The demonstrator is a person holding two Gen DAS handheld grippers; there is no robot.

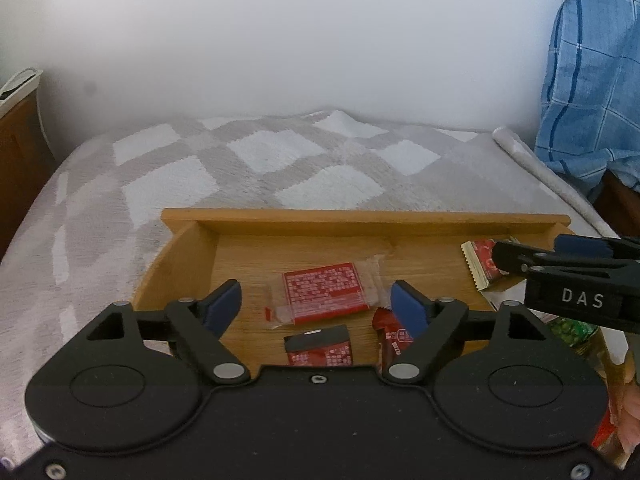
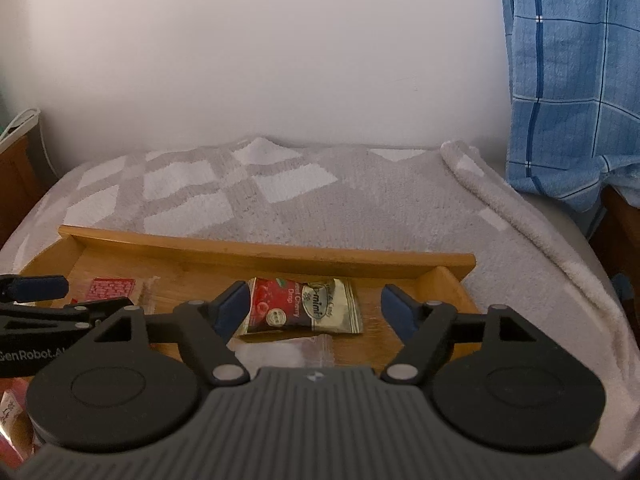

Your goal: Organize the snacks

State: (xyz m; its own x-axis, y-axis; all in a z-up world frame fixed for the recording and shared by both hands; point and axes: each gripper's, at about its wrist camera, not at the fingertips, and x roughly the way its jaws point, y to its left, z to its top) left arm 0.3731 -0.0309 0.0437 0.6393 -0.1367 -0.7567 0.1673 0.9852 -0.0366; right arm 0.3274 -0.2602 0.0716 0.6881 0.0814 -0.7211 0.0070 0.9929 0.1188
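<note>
A wooden tray (image 1: 280,216) lies on a blanket. In the left wrist view my left gripper (image 1: 316,298) stands open over a flat red packet in clear wrap (image 1: 324,294). A smaller red and black packet (image 1: 318,346) and a red packet (image 1: 390,336) lie nearer, by its right finger. My right gripper (image 1: 532,254) reaches in from the right beside a red and gold packet (image 1: 480,264). In the right wrist view that right gripper (image 2: 315,298) is open, with the red and gold candy packet (image 2: 300,306) lying on the tray floor between its fingers, not pinched. The left gripper (image 2: 68,298) shows at the left edge.
A grey and white checked blanket (image 1: 280,160) covers the surface, its edge rolled at the right (image 2: 520,216). Blue plaid cloth (image 2: 568,80) hangs at the right. Dark wooden furniture (image 1: 16,152) stands at the left. A green packet (image 1: 572,330) lies beyond the tray's right side.
</note>
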